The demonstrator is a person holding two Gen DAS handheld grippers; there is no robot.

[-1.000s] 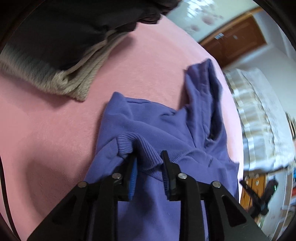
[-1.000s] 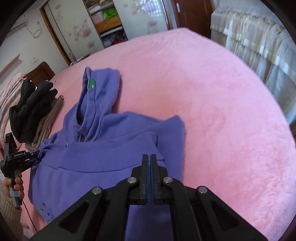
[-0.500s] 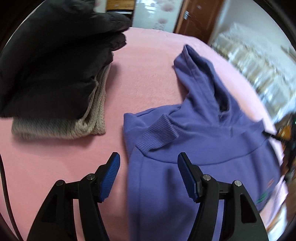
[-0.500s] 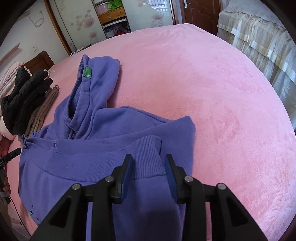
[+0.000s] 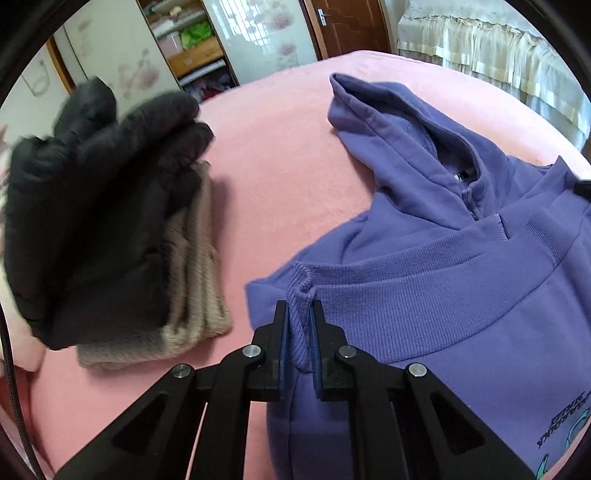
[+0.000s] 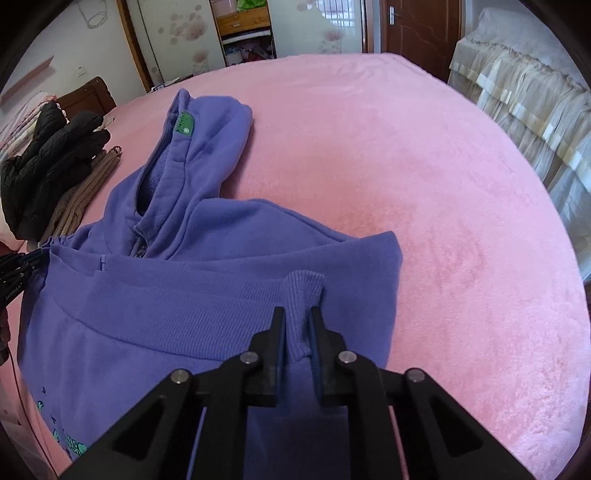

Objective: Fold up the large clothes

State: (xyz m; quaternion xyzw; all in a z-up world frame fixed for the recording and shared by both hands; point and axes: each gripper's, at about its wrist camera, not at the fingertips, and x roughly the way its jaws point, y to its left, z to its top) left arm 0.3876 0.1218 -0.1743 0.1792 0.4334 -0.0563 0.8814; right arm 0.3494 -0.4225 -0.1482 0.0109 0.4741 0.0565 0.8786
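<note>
**Both grippers clamped on the ribbed hem of a purple hoodie on the pink bed**

A purple hoodie (image 6: 207, 280) lies spread on a bed covered by a pink plush blanket (image 6: 424, 192). Its lower part is folded up over the chest, so the ribbed hem band (image 5: 424, 295) runs across the body just below the neck opening. The hood (image 6: 199, 147) lies flat beyond it, pointing toward the far end of the bed, with a small green label (image 6: 183, 124) on its edge.

The left gripper (image 5: 298, 317) has its fingers closed on the left corner of the ribbed band, the fabric bunched into a small ridge between the blue pads (image 5: 283, 332). The right gripper (image 6: 297, 325) holds the right corner of the same band the same way, with a pinch of ribbing standing up between its fingers. In the right wrist view the left gripper shows as a dark shape at the hoodie's far left edge.

Printed teal lettering (image 5: 565, 432) shows on the hoodie's front near the lower right of the left wrist view, and again at the lower left of the right wrist view.

To the left of the hoodie, apart from it, sits a pile of folded clothes: a black puffer jacket (image 5: 96, 206) on top of a beige ribbed knit (image 5: 195, 295). At the far side of the room stand a wardrobe with open shelves (image 6: 243, 26) and a brown door (image 6: 413, 33). On the right is a second bed with a pale frilled cover (image 6: 524, 107).
</note>
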